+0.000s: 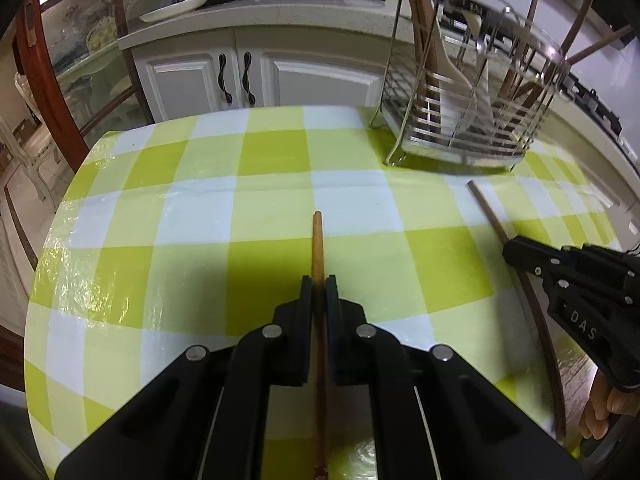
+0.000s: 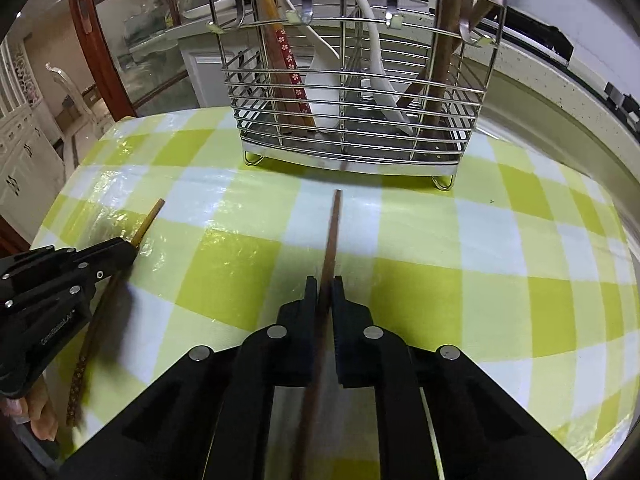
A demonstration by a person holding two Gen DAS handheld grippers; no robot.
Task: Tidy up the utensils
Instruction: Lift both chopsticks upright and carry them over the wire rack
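My left gripper [image 1: 319,286] is shut on a light wooden chopstick [image 1: 318,244] that points forward above the checked tablecloth. My right gripper [image 2: 325,286] is shut on a dark brown chopstick [image 2: 333,232] that points at the wire utensil rack [image 2: 356,120]. The rack holds chopsticks, white spoons and wooden handles. In the left wrist view the rack [image 1: 468,92] stands at the far right, and the right gripper [image 1: 516,254] shows with its dark chopstick [image 1: 490,212]. In the right wrist view the left gripper [image 2: 124,254] shows at the left with its light chopstick [image 2: 150,218].
The table [image 1: 200,208] has a green and white checked plastic cloth. White cabinets [image 1: 240,76] and a counter with a plate [image 1: 176,8] stand beyond its far edge. A glass door with a red-brown frame [image 1: 44,80] is at the left.
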